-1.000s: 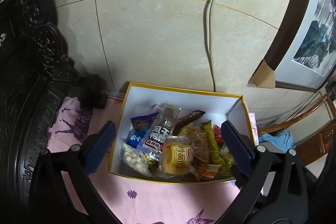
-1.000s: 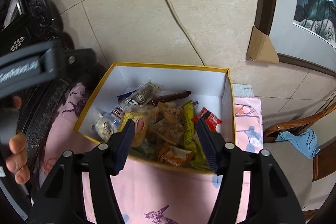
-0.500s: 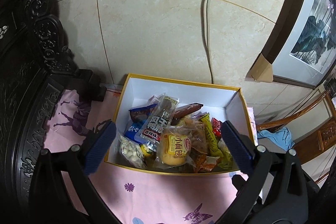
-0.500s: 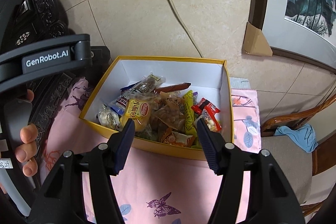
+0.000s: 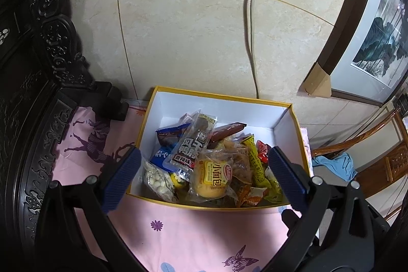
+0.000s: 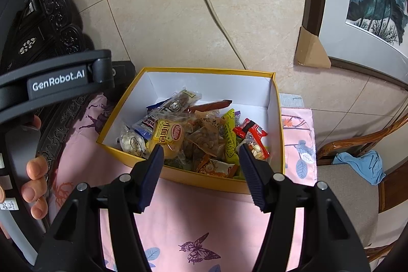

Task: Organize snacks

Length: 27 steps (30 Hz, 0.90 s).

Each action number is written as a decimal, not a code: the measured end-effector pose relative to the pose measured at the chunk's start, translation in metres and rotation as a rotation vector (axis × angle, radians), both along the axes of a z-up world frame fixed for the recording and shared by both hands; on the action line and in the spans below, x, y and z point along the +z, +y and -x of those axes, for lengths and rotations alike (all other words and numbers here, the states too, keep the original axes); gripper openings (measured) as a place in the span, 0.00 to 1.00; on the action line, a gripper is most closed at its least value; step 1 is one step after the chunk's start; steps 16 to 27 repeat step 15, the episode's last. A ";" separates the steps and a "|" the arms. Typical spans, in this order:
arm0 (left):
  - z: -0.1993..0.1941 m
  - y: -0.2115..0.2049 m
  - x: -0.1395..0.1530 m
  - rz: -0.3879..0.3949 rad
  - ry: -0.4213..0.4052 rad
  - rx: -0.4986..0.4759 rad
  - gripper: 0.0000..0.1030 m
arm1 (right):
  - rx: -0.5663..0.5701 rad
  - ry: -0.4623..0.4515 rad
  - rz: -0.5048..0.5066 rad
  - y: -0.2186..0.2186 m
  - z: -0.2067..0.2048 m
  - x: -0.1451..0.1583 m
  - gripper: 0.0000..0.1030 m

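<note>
While poised over the pink cloth (image 5: 193,233), both held with jaws apart and empty: left gripper (image 5: 204,180), right gripper (image 6: 201,170). Snacks (image 6: 193,137) heaped in yellow box (image 6: 211,73), at twelve o'clock from each.

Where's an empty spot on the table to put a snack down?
The pink cloth in front of the yellow box is bare, and so is the strip between the box and the dark carved furniture. Inside the box the snack packets are piled, leaving only its back bare.
</note>
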<state>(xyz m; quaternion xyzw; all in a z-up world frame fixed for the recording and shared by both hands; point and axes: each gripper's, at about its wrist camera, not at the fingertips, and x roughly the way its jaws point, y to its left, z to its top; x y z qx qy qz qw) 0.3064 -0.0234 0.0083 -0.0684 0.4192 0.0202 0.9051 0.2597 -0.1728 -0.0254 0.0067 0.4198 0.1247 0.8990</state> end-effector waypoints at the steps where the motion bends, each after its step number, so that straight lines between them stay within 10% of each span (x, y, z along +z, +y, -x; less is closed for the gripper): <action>1: 0.000 0.001 -0.001 0.006 0.001 0.002 0.98 | -0.001 0.001 0.000 0.000 0.000 0.000 0.60; 27: 0.000 0.001 -0.002 -0.010 0.000 -0.006 0.98 | -0.011 0.008 -0.002 -0.002 -0.001 0.000 0.60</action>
